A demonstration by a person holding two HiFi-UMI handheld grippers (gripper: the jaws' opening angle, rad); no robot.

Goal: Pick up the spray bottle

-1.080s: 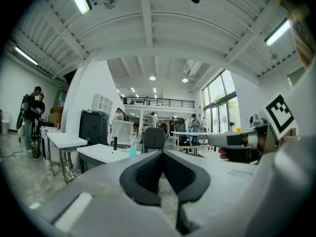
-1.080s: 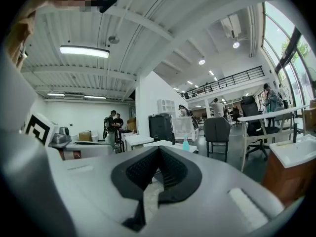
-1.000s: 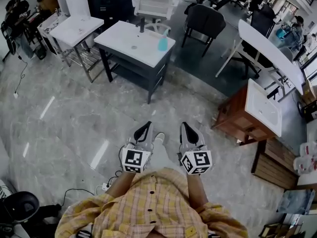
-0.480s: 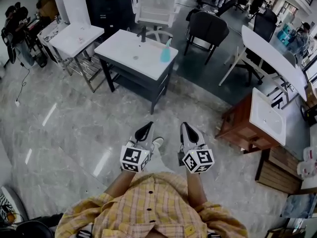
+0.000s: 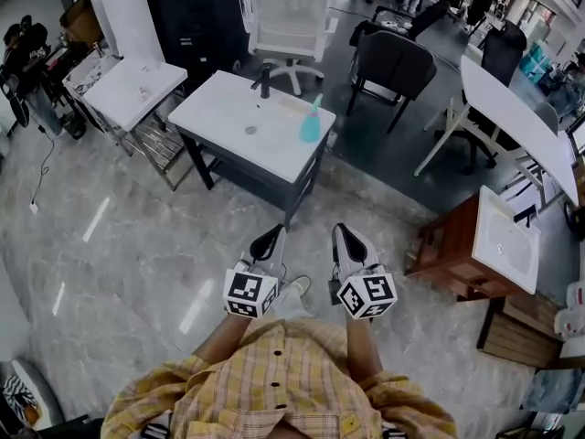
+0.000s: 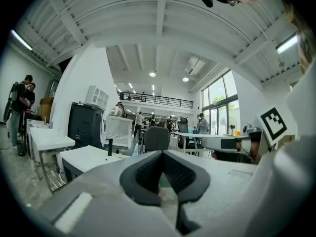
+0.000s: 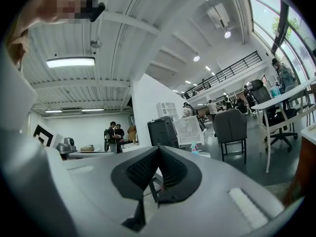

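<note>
One see-through teal spray bottle stands near the right edge of the smooth white surface, by a black tap; left tongs and right tongs both clenched empty, well apart from it

On the washbasin table, spray bottle at right edge, faucet at back, chair behind
</note>
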